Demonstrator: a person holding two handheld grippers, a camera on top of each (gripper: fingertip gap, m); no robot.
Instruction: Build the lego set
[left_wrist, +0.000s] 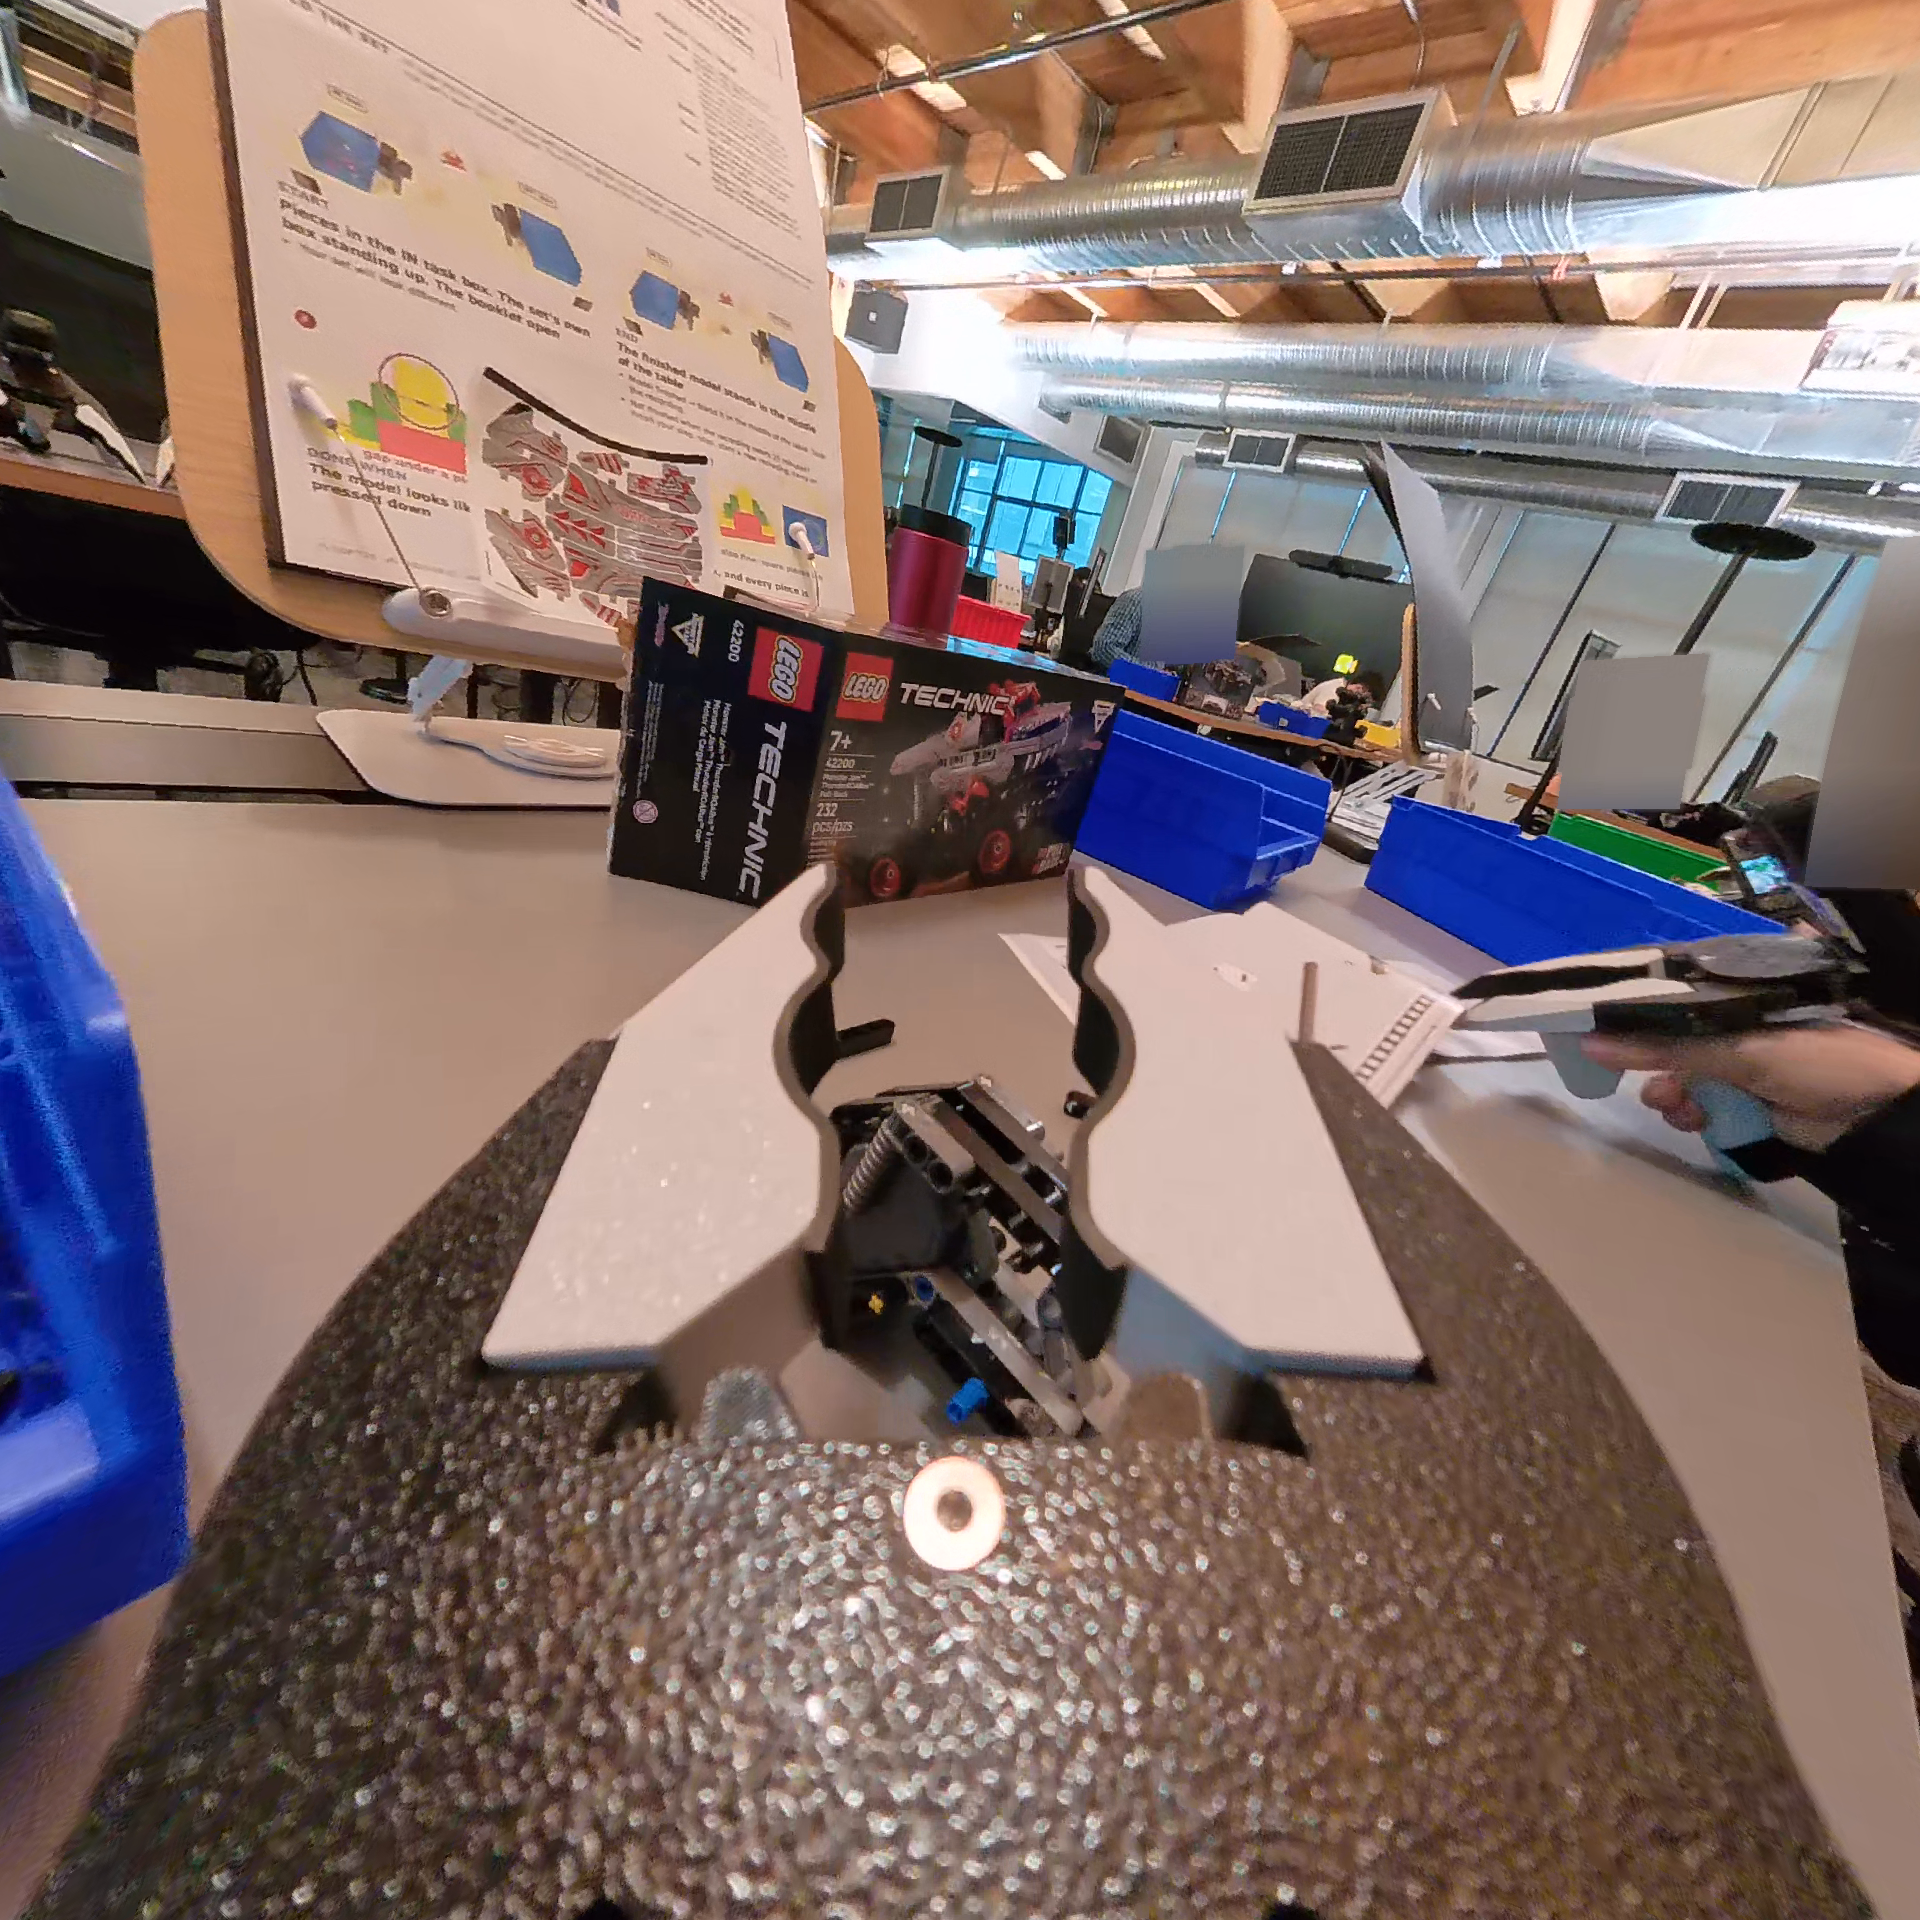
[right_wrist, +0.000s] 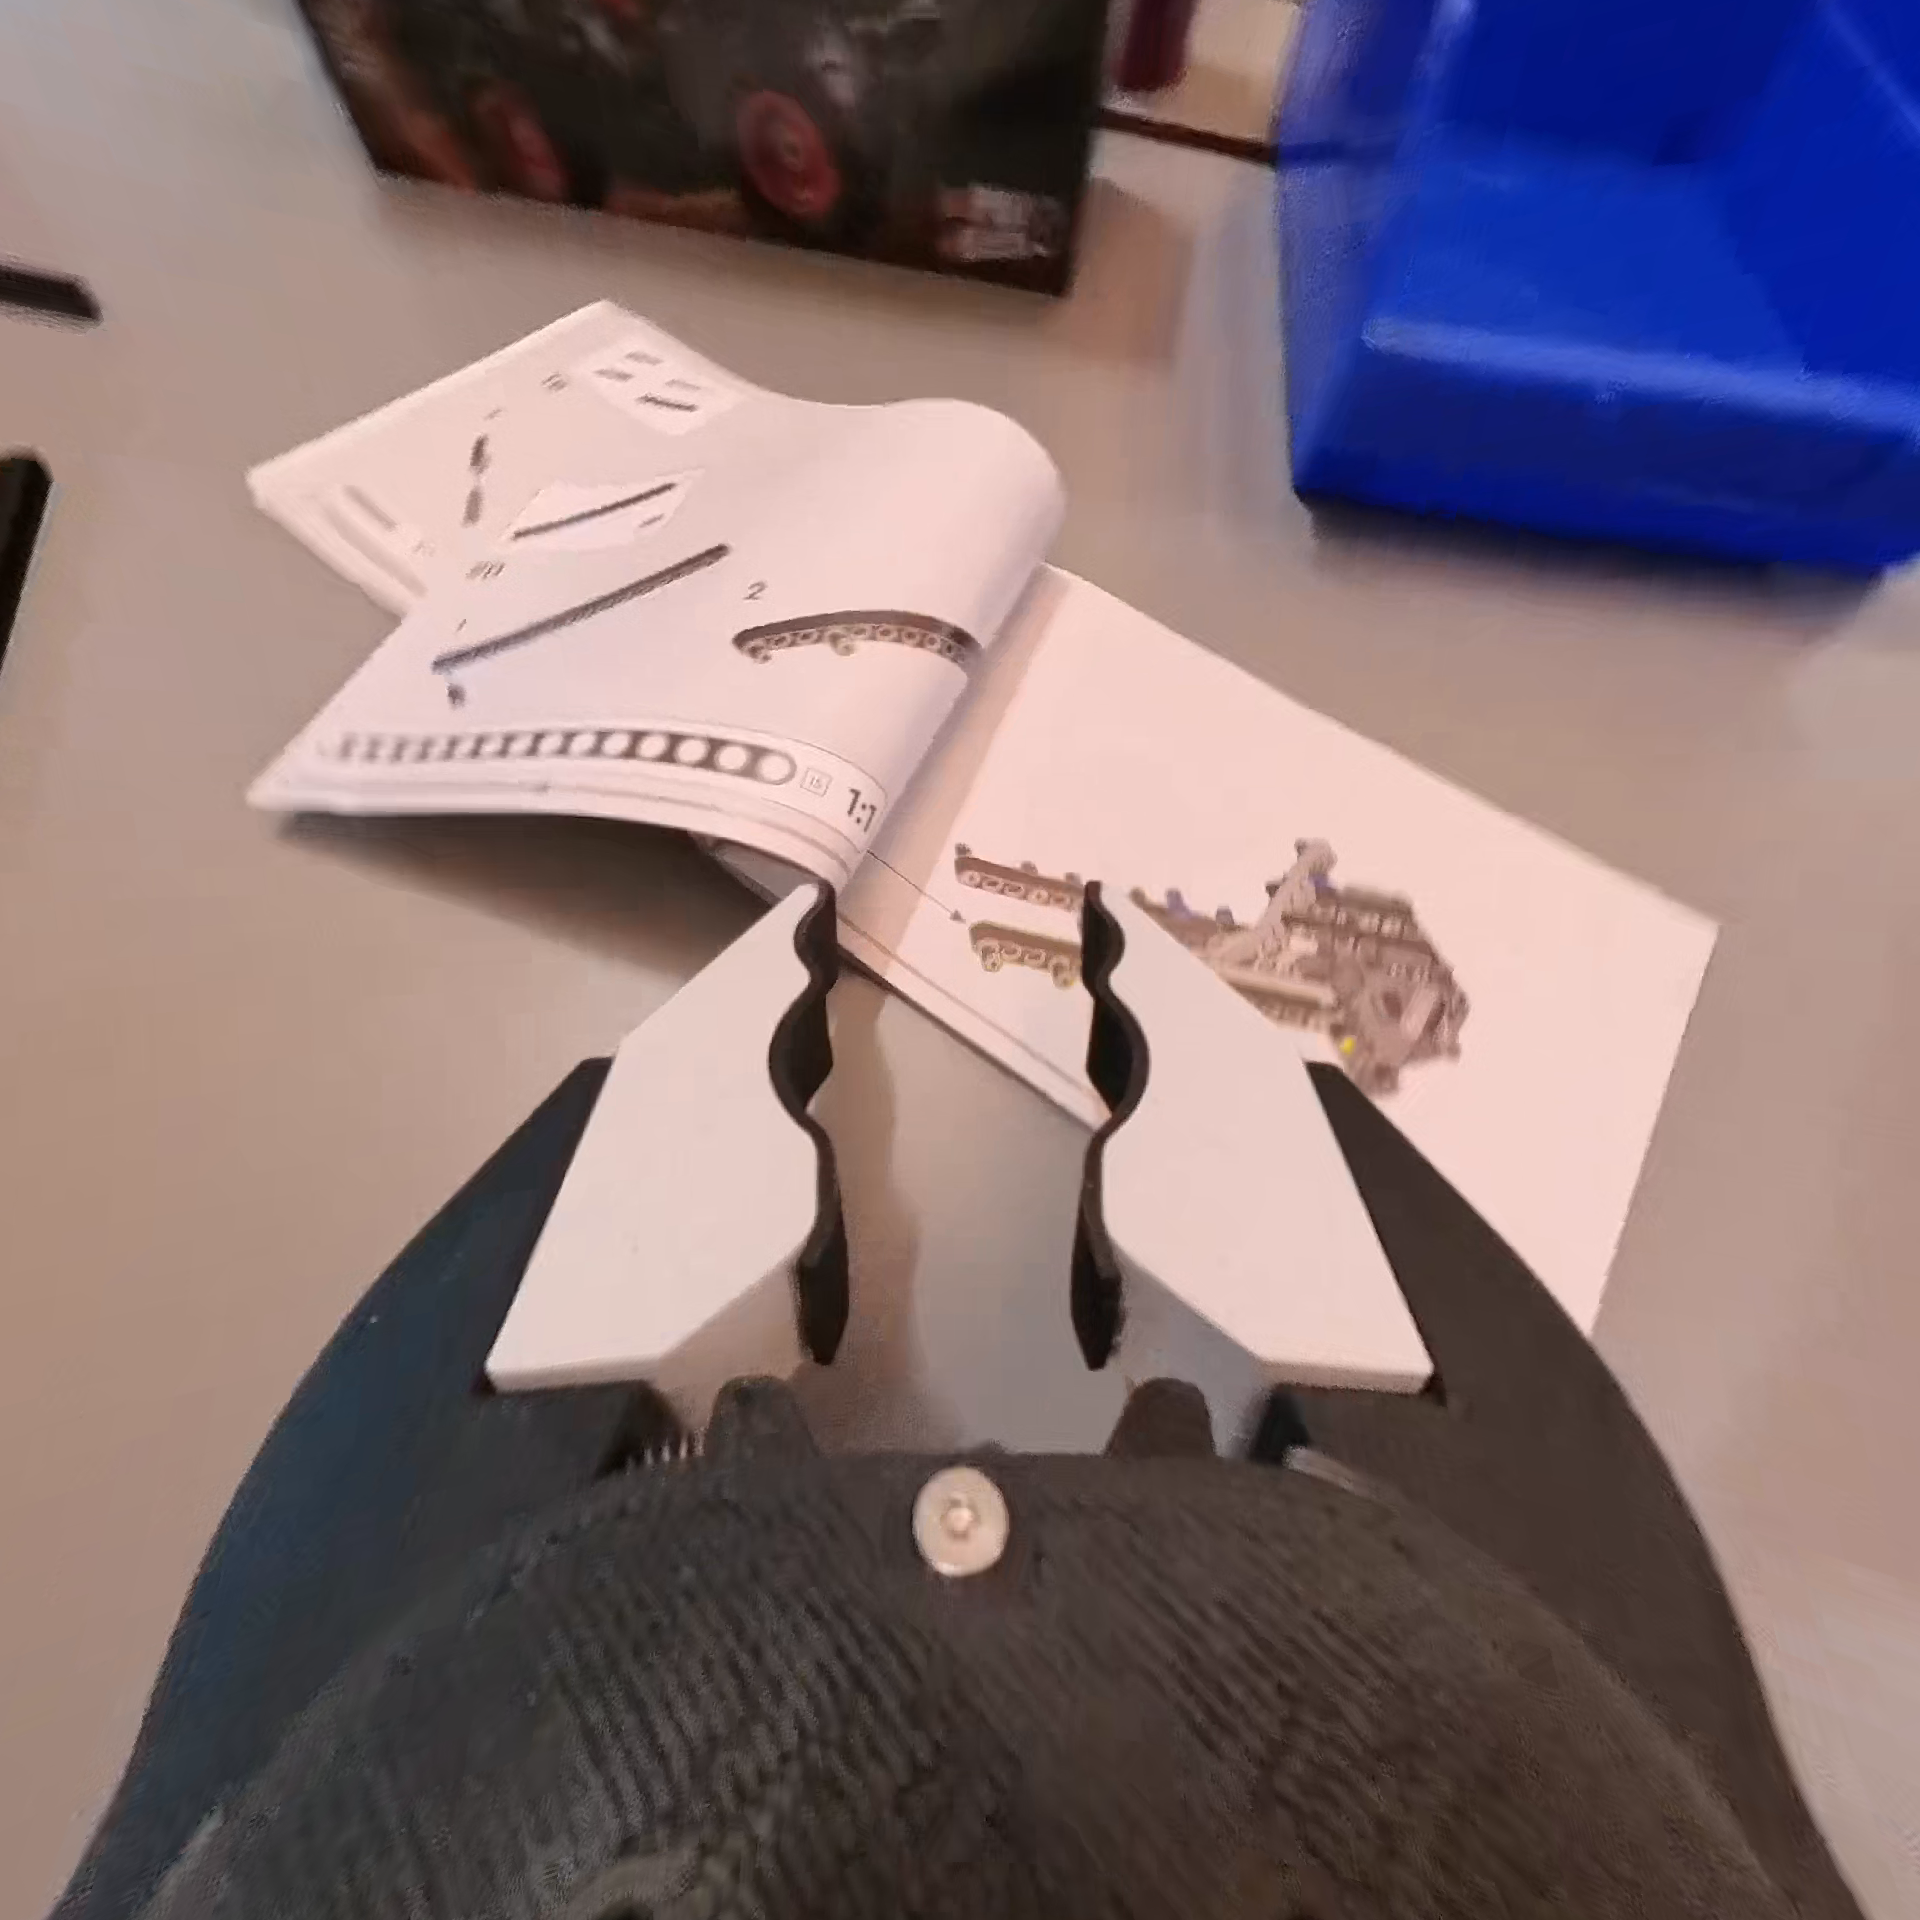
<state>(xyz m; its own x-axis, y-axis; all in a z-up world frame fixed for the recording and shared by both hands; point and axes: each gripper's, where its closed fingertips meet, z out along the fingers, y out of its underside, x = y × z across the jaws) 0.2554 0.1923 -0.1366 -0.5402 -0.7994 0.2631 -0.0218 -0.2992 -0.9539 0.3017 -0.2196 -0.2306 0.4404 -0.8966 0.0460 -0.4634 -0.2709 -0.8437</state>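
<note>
My left gripper is shut on a dark grey and black lego assembly, which sits deep between the fingers near their base, above the grey table. My right gripper is open and empty. It hovers over the near edge of the open instruction booklet. The right gripper also shows in the left wrist view, held by a hand over the booklet. A small black piece lies on the table just right of my left fingers.
The lego box stands ahead in the left wrist view and shows at the top of the right wrist view. Blue bins stand at right, far right and close left; one shows beyond the booklet. An instruction board stands behind. The grippers' ends are close to 45 cm from one another.
</note>
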